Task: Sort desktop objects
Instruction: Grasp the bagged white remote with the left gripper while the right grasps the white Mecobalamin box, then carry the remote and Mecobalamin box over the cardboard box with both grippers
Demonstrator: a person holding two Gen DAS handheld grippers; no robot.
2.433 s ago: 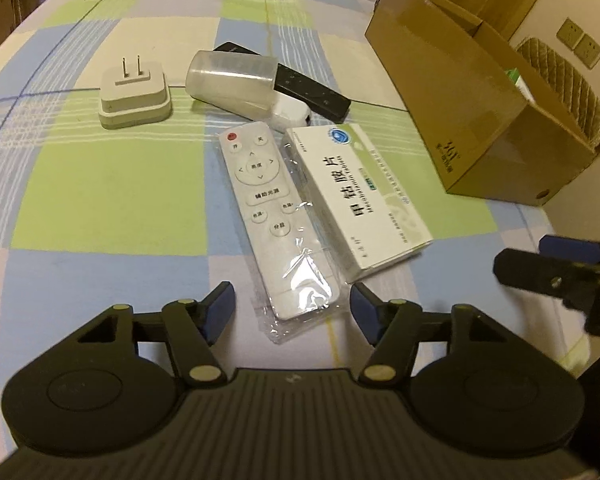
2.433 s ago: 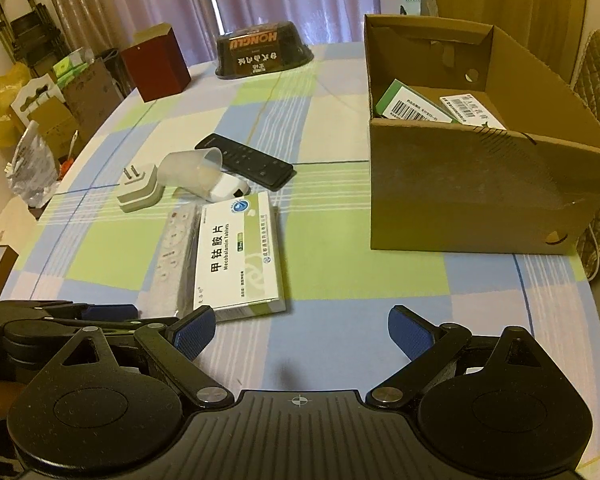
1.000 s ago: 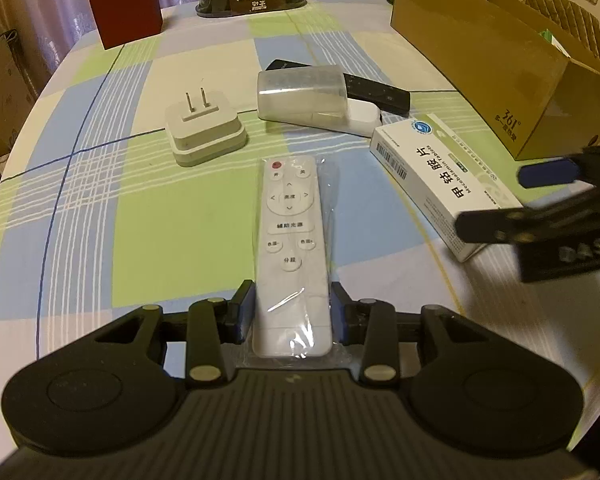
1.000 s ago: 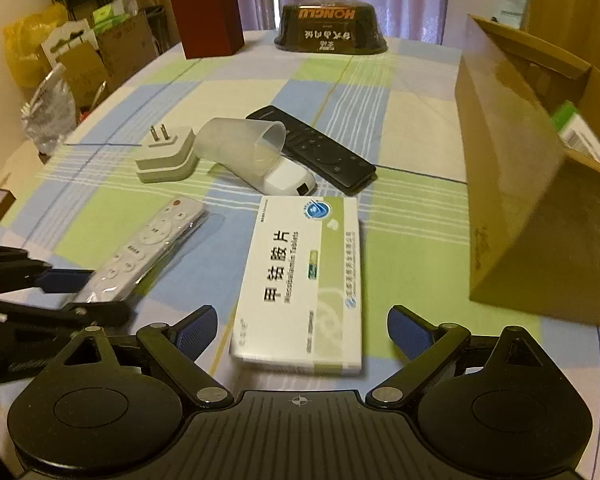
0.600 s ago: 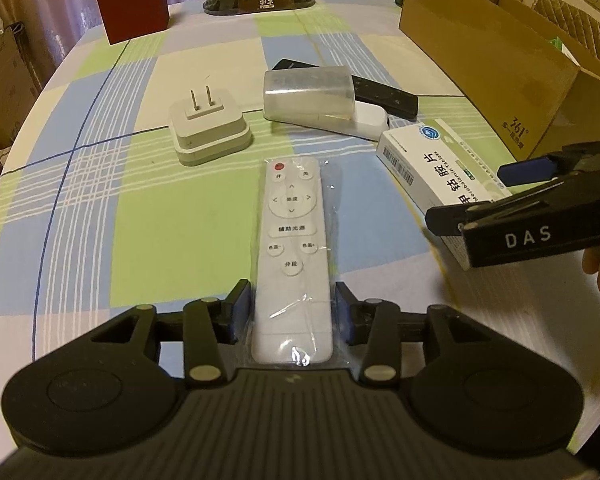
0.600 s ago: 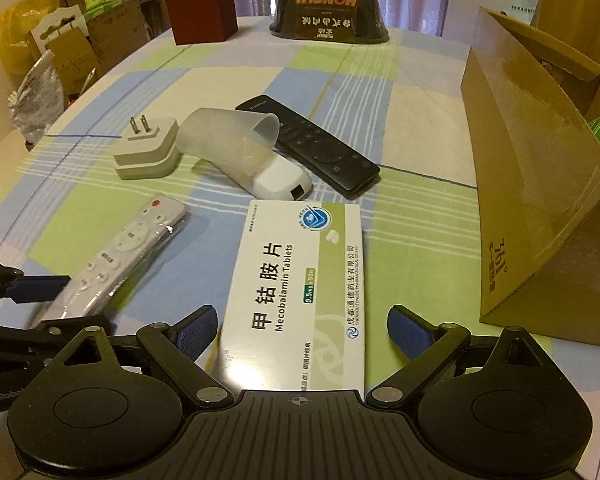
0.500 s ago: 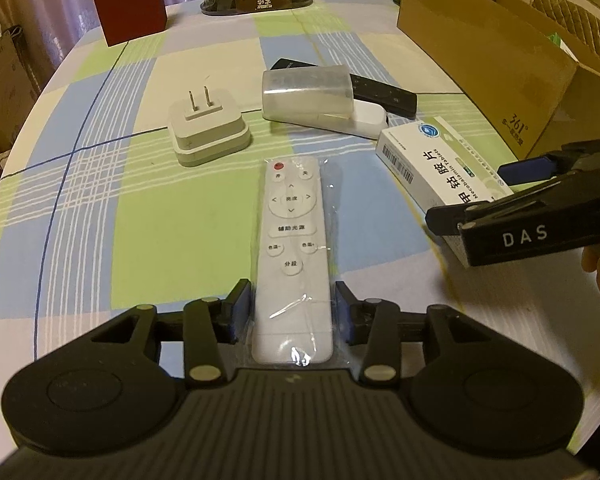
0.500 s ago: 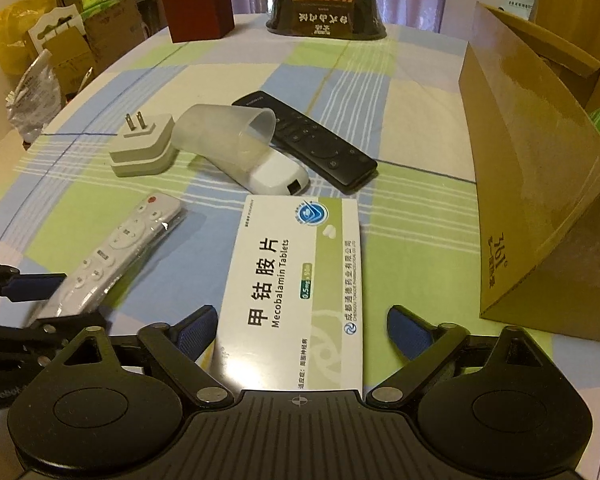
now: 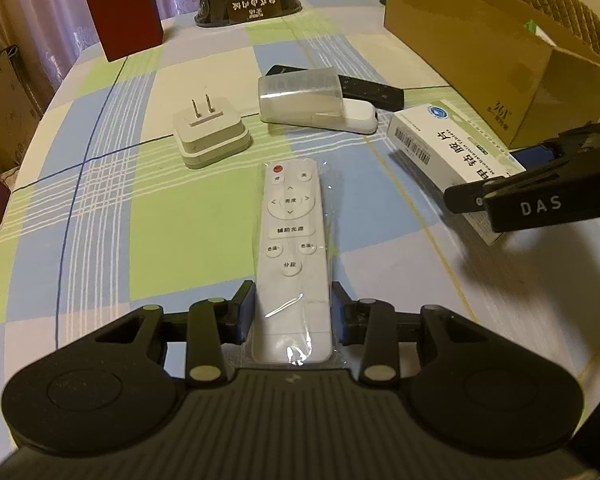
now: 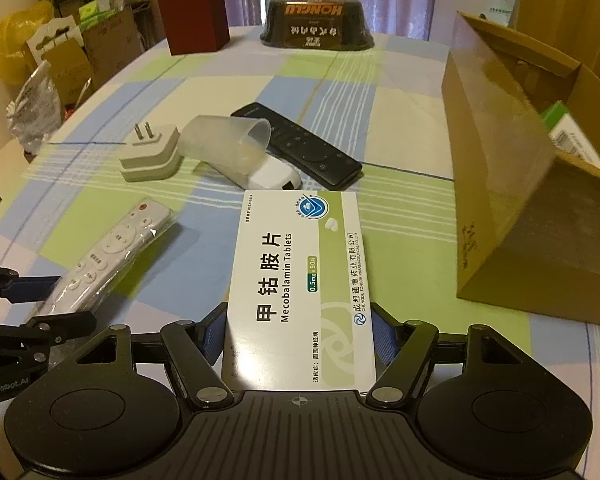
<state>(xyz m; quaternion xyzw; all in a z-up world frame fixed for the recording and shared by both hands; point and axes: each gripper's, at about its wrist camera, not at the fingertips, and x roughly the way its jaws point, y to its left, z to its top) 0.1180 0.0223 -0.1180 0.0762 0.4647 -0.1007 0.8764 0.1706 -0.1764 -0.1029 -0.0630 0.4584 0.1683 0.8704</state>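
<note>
The left gripper point(image 9: 293, 312) is closed tight on the near end of the white remote point(image 9: 291, 248), which is in a clear plastic bag and lies flat near the front edge of the table point(image 9: 100, 208). The right gripper point(image 10: 298, 334) squeezes the white and green pill box point(image 10: 300, 280) — its blue pads point(image 10: 214, 332) press both long sides. Toward the middle of the table sit a white plug point(image 10: 150, 158), a clear cup on its side point(image 10: 224, 146) over a small white thing, and a black remote point(image 10: 300, 146) — all close together. A brown cardboard box point(image 10: 500, 184) stands along the right edge.
</note>
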